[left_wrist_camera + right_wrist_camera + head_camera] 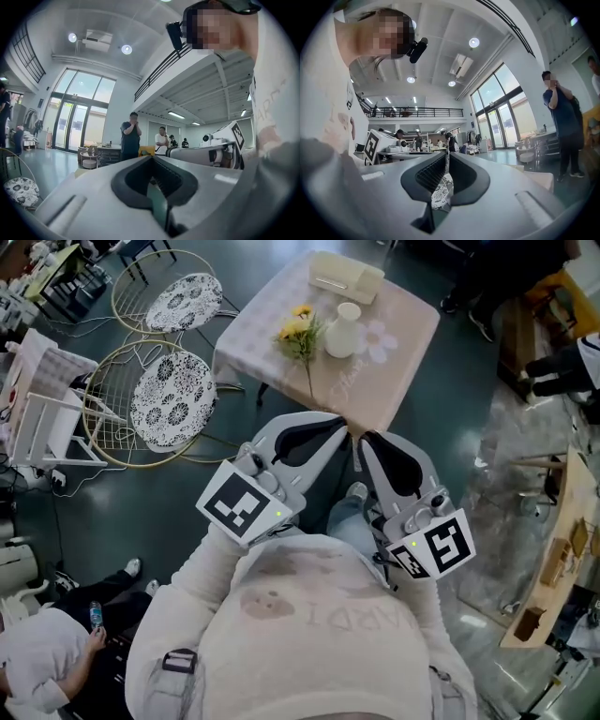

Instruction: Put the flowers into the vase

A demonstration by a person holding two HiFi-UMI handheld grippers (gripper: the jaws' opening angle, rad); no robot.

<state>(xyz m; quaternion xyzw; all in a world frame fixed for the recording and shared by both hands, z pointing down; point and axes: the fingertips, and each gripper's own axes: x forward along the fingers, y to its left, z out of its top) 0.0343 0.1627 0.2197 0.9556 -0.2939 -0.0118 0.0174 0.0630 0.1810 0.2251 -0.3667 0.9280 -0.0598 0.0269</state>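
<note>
In the head view, yellow flowers (298, 332) lie on a small table (398, 367) with a pale pink cloth. A white vase (341, 332) stands just to their right. Both grippers are held close to my chest, short of the table's near edge and pointing toward it. The left gripper (345, 425) (151, 157) has its tips together with nothing between them. On the right gripper (364, 437) (447, 153) a narrow gap shows between the tips, and it is empty. Neither gripper view shows the flowers or the vase.
A cream box (345, 277) sits at the table's far edge. Two wire chairs with patterned cushions (172, 399) (185, 301) stand to the left. A seated person (47, 662) is at lower left and wooden furniture (553, 549) is at the right. People (131, 136) stand farther off.
</note>
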